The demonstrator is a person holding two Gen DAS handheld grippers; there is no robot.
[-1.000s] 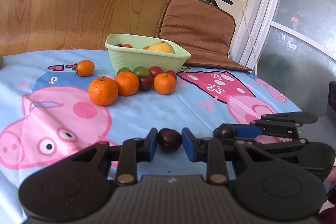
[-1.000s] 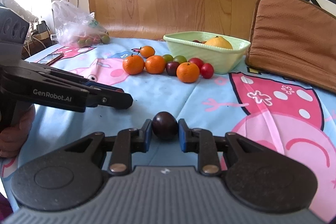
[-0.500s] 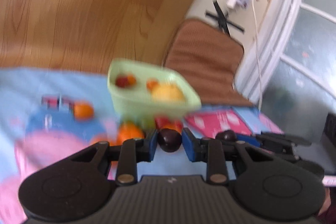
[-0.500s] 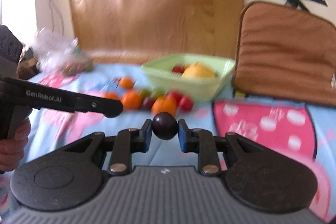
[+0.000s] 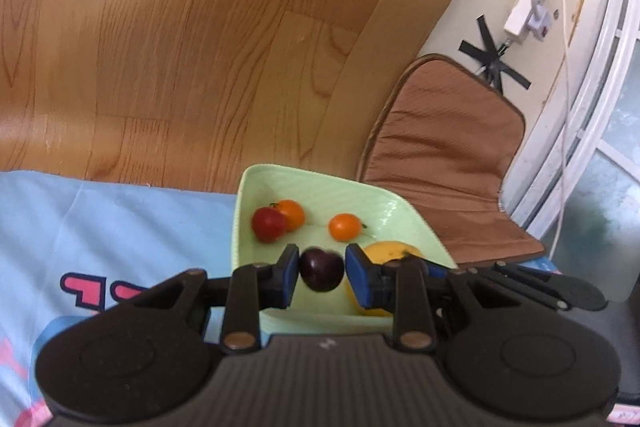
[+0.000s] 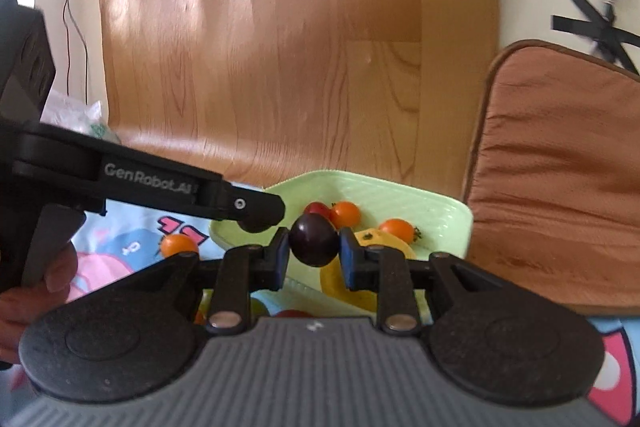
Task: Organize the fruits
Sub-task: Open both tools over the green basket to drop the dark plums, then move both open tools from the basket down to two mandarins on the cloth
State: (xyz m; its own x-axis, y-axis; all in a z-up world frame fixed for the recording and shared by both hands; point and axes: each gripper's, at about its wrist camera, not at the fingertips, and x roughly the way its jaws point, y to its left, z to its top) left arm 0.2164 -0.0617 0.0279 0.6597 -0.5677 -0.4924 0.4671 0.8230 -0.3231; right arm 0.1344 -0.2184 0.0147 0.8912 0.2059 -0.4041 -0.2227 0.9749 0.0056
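Observation:
In the left wrist view my left gripper [image 5: 322, 267] is shut on a dark purple round fruit [image 5: 322, 273], held over the near part of a pale green basket [image 5: 240, 211]. Inside the basket lie a red tomato [image 5: 267, 224], two small orange fruits [image 5: 345, 227] and a yellow fruit [image 5: 390, 251]. In the right wrist view my right gripper [image 6: 314, 243] is shut on a second dark purple fruit [image 6: 314, 239], also above the basket [image 6: 400, 193]. The left gripper's tip [image 6: 258, 209] hangs just left of it.
A brown cushion [image 5: 444, 155] leans against the wall right of the basket. A wood-grain panel [image 5: 200, 47] stands behind it. One orange fruit [image 6: 180, 246] lies on the blue cartoon cloth [image 5: 100, 227]. A hand [image 6: 36, 287] holds the left gripper. A plastic bag [image 6: 80, 115] sits far left.
Both grippers have travelled forward and slightly up, from over the cloth to above the basket, each keeping its dark fruit. The loose fruits on the cloth have dropped below view.

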